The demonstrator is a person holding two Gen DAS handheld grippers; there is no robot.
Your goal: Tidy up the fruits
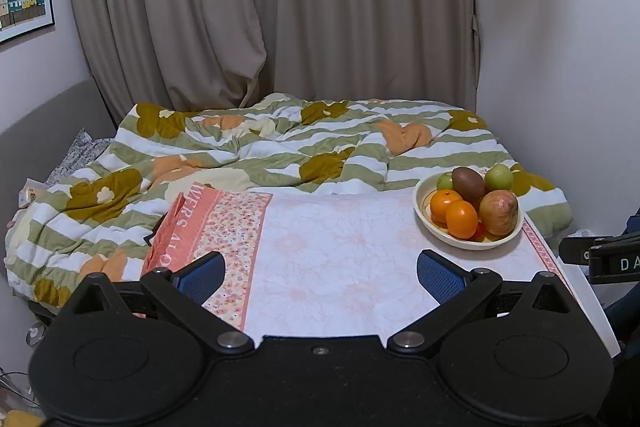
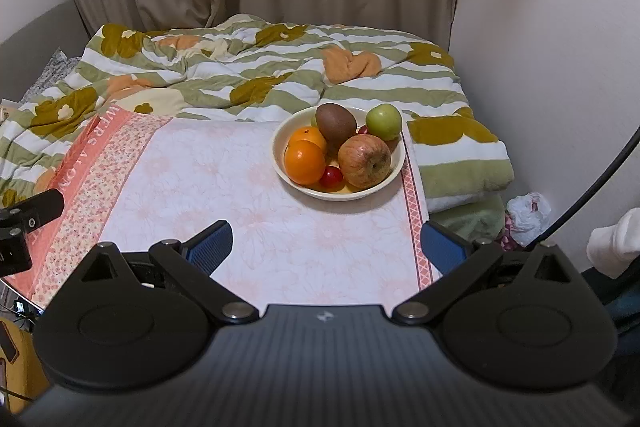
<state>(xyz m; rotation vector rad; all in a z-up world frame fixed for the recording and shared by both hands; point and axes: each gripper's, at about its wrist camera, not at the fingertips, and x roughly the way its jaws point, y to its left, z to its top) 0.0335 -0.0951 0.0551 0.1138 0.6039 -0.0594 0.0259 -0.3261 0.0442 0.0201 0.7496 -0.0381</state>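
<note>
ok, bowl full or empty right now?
Full. The bowl holds two oranges, an apple, a kiwi, green fruit; nothing lies outside.

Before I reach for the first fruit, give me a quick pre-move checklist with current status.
1. Left gripper open and empty: ok.
2. Right gripper open and empty: ok.
3. Bowl fully on the tablecloth, upright: ok, though near the right edge.
4. Fruit reachable from above: ok; apple and front orange lie at the front.
5. Path from grippers to bowl clear: ok.
6. Destination for sorted fruit: cannot tell; no second container in view.
</note>
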